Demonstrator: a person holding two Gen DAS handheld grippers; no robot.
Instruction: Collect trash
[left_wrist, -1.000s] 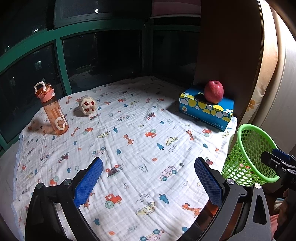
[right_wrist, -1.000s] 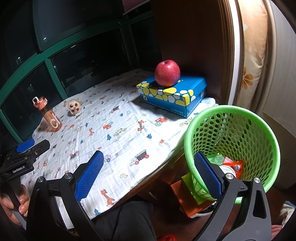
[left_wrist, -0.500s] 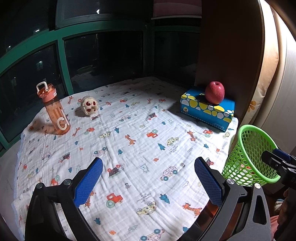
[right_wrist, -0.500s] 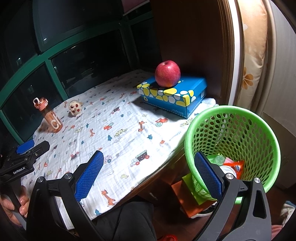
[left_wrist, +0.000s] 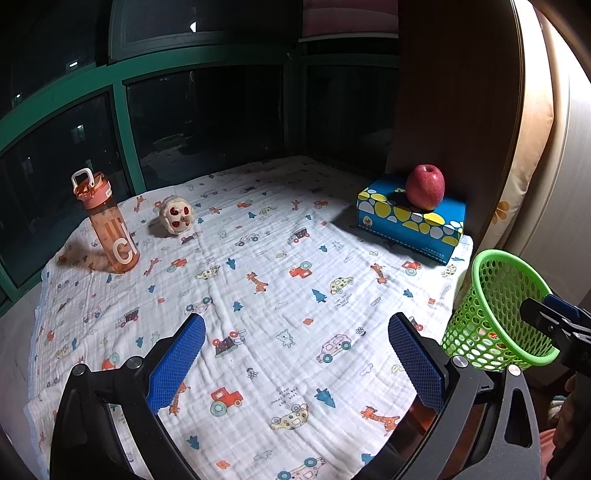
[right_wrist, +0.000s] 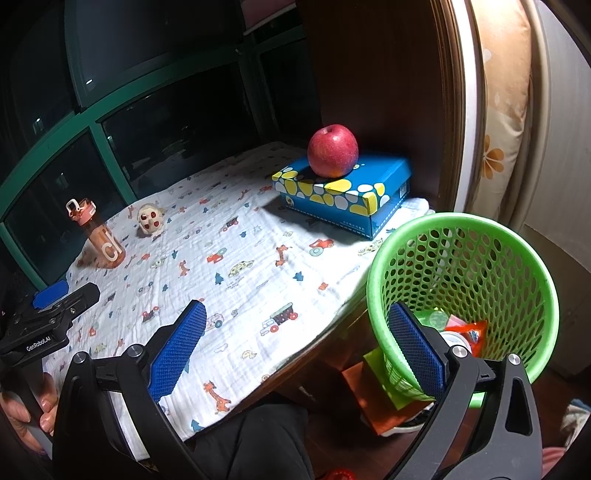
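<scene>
Spread wide and empty, the left gripper (left_wrist: 295, 354) hangs over the near part of a white cloth (left_wrist: 258, 280) printed with cars, trees and giraffes; its blue pads (left_wrist: 177, 363) touch nothing. From the left wrist view the whole cloth shows: an orange water bottle (left_wrist: 107, 225) stands upright at the far left, a small skull-like toy (left_wrist: 176, 219) lies just beside it to the right, and a red apple (left_wrist: 424, 186) sits on top of a blue tissue box (left_wrist: 410, 219) at the far right, against a dark wooden panel. A green mesh basket (left_wrist: 495, 314) stands past the cloth's right edge, its inside mostly hidden from here. The right gripper's tip pokes in at the right edge in front of the basket.

The right wrist view adds what the other cannot: the basket (right_wrist: 461, 280) is seen from above, with trash (right_wrist: 463, 330) in its bottom, a red wrapper and something green and round. The right gripper (right_wrist: 299, 350) is likewise spread and holds nothing, one pad over the cloth's near edge, the other against the near side of the basket rim. This view also shows the person's hand (right_wrist: 26, 413) wrapped around the left gripper's handle at lower left, a dark-clothed knee below, and a floral curtain beyond the panel.
</scene>
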